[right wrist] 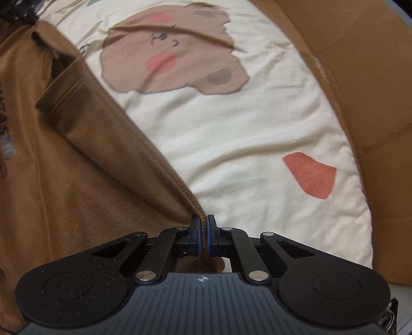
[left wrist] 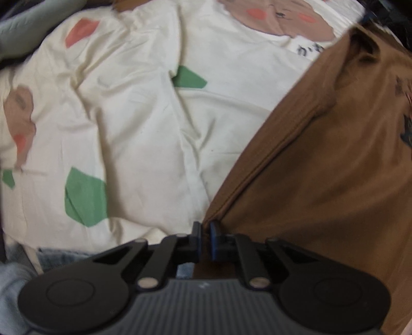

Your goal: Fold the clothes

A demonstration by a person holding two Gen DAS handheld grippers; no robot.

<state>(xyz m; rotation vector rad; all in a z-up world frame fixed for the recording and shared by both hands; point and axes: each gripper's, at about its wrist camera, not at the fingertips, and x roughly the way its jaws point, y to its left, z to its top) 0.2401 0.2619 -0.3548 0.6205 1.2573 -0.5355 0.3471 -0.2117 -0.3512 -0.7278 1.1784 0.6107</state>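
A brown T-shirt (left wrist: 322, 167) lies spread on a cream bedcover (left wrist: 141, 128) printed with bear faces and colour patches. In the left wrist view it fills the right side, with a folded sleeve at the upper right. My left gripper (left wrist: 205, 229) is shut on the shirt's hem corner at the bottom centre. In the right wrist view the same brown T-shirt (right wrist: 77, 180) covers the left side, and grey lettering shows at the far left. My right gripper (right wrist: 202, 223) is shut on the stitched corner of its hem, with brown cloth pinched between the blue pads.
A brown cardboard panel (right wrist: 360, 77) borders the cream bedcover (right wrist: 244, 141) on the right in the right wrist view. A grey-green cushion (left wrist: 31, 23) sits at the upper left in the left wrist view. Blue denim cloth (left wrist: 59, 257) shows beside the left gripper's arm.
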